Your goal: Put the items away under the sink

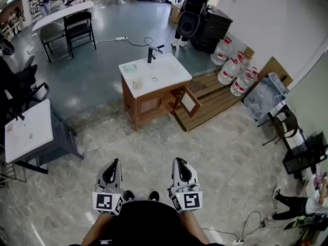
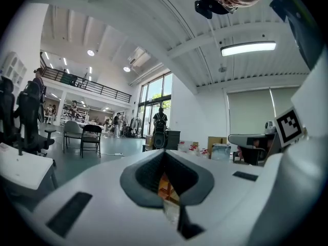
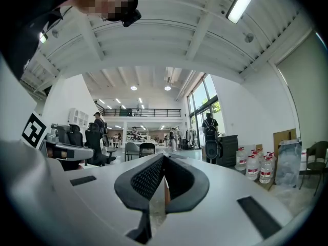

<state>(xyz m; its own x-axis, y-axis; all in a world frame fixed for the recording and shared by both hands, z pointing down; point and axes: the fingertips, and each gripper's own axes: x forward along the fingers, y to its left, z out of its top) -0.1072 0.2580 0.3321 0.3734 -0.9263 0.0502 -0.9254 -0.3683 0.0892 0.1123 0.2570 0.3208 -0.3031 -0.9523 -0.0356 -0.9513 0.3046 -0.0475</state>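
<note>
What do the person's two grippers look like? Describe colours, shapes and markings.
Both are white, rounded plastic shells tapering forward: the left gripper and the right gripper. Each carries a cube with black-and-white square markers at its rear, and dark ribbed pads line the jaws. The person wears a black top.

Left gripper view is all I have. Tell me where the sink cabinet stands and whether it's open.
Observer: The sink cabinet stands ahead on the floor, well apart from both grippers. Its door hangs open on the picture's right.
Operator: Report the right gripper.
Observer: The right gripper is shut with nothing between its jaws, held low beside the left gripper.
Operator: List what's on the countertop.
Observer: A greenish item and a pale item lie left of the drain, too small to name. The faucet stands at the far edge.
</note>
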